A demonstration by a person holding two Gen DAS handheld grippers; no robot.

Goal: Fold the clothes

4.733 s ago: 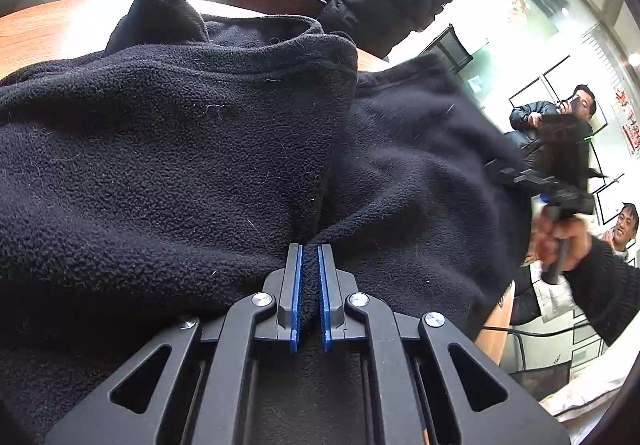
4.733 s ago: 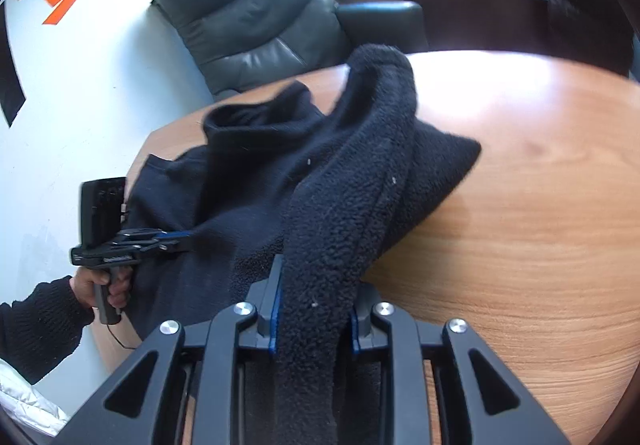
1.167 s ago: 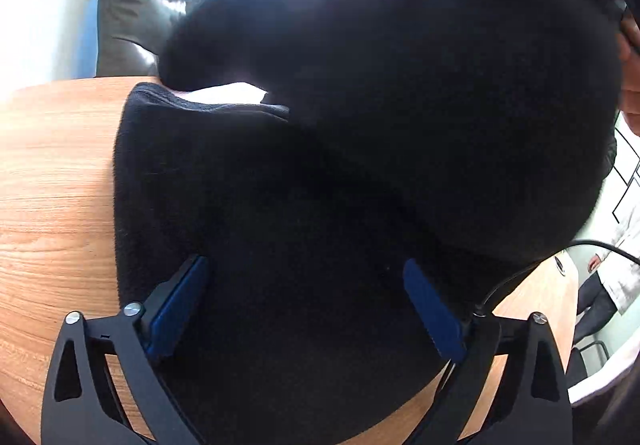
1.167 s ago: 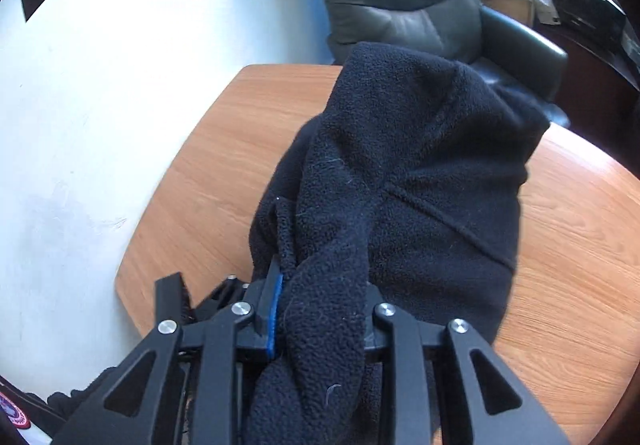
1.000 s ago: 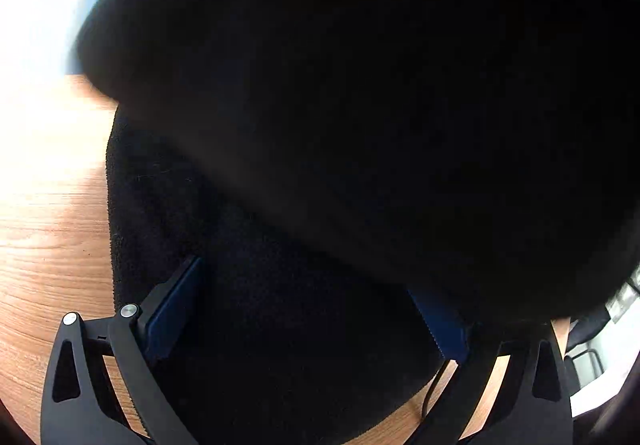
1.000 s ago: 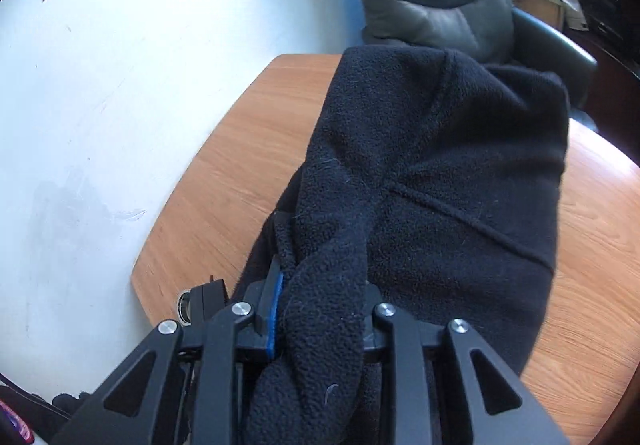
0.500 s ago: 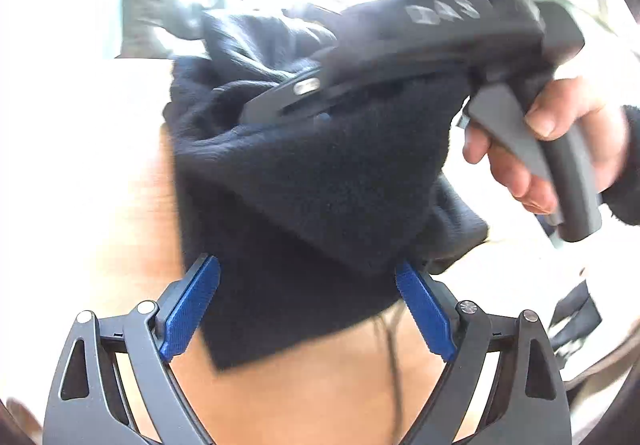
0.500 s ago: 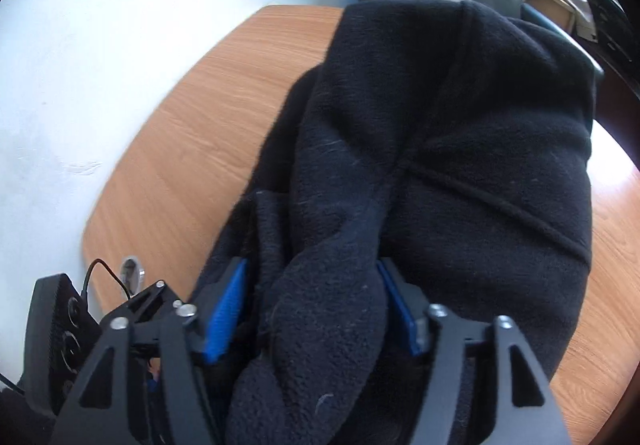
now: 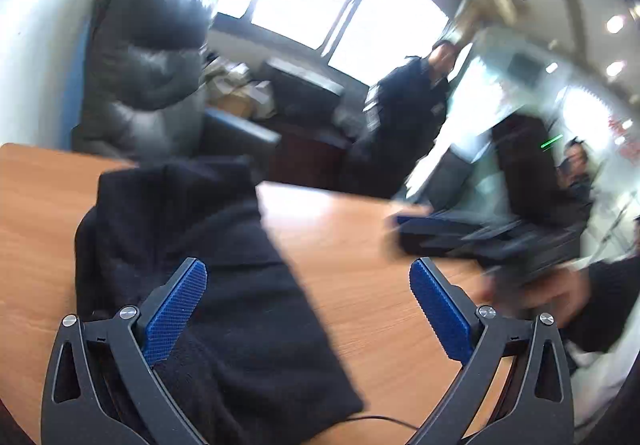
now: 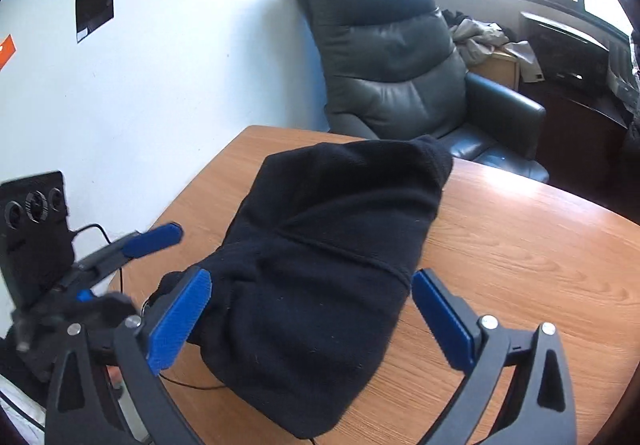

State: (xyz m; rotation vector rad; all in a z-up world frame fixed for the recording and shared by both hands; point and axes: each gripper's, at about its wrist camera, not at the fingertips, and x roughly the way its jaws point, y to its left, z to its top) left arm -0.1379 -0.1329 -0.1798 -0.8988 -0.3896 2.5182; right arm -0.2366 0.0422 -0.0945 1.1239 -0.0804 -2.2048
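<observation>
A black fleece garment (image 10: 332,257) lies folded in a thick bundle on the wooden table (image 10: 520,253). My right gripper (image 10: 312,309) is open, its blue pads on either side of the bundle's near end, holding nothing. My left gripper (image 9: 308,309) is open too, above the garment's near edge (image 9: 208,269) and the table (image 9: 360,253). The left gripper also shows in the right wrist view (image 10: 132,245) at the table's left edge. The right gripper appears blurred at the right of the left wrist view (image 9: 460,233).
A dark leather armchair (image 10: 392,61) stands behind the table against the white wall. A thin black cable (image 10: 188,381) runs along the table's near edge. People (image 9: 404,117) stand beyond the far side of the table. A dark desk (image 10: 568,57) stands by the window.
My right gripper has opened and let go of the fleece, which now rests on the table. Both grippers have drawn back from the bundle; the left stays open.
</observation>
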